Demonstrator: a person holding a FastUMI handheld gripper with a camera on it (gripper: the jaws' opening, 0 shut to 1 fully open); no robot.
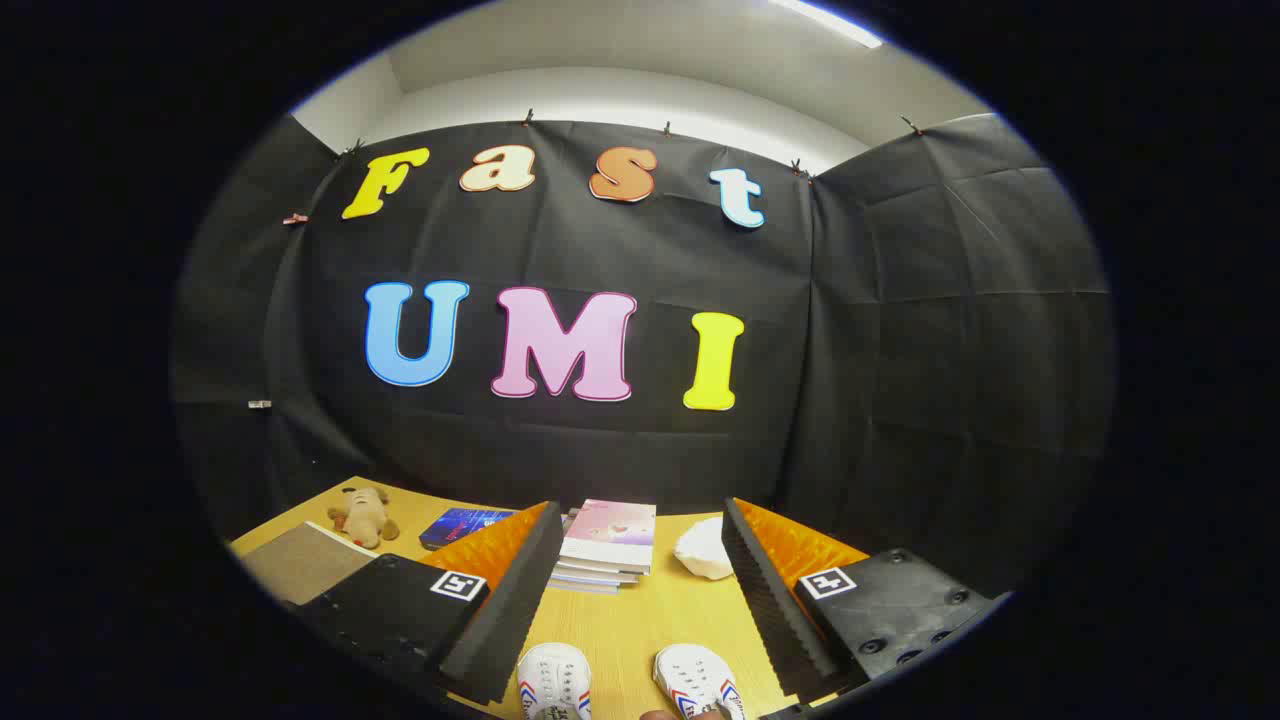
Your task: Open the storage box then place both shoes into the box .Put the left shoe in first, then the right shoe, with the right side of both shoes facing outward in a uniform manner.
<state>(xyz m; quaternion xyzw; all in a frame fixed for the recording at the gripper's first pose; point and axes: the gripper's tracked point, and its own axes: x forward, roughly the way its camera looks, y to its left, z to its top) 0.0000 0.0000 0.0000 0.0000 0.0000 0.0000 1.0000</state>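
Claw (640, 590) hung spread and empty above two shoes (555, 682) at bottom centre; no box in sight, risking wrong order.

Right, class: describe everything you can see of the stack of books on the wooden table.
The stack of books lies flat on the yellow wooden table, beyond the open gripper, between its fingers. Several thin volumes are piled unevenly, pale page edges showing. The top cover is pink with a faint picture. A crumpled white object sits just beside it; whether they touch is unclear.
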